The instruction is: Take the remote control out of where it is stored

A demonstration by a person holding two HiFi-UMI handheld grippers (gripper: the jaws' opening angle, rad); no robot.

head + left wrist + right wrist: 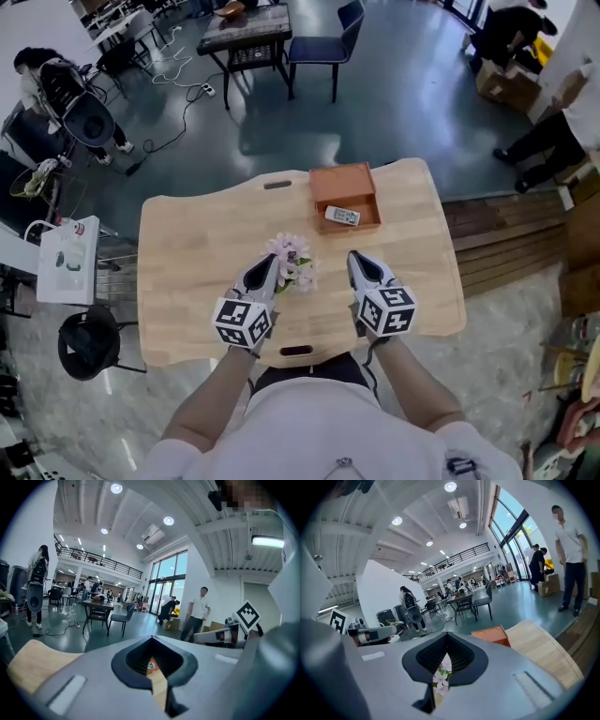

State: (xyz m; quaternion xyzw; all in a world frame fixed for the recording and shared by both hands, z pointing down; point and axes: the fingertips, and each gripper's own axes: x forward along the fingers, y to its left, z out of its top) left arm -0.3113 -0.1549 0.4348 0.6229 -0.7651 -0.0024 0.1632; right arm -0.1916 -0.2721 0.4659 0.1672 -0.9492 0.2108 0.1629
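Note:
A white remote control (343, 216) lies in the open tray of an orange-brown wooden box (341, 181) at the far middle of the light wooden table (187, 253). My left gripper (267, 266) and right gripper (360, 262) hover side by side near the table's front edge, well short of the box. Both are shut with nothing between the jaws. A pink flower bunch (292, 261) sits between them. In the left gripper view the remote (151, 665) shows through the slit of the left gripper (155, 679). The right gripper (443, 665) frames the flowers (439, 680), with the box (490, 635) beyond.
A white box (67, 258) and a black stool (89, 342) stand left of the table. Wooden planks (506, 234) lie on the floor at the right. A dark table (246, 28) and chair (323, 47) stand farther back, with people around the room's edges.

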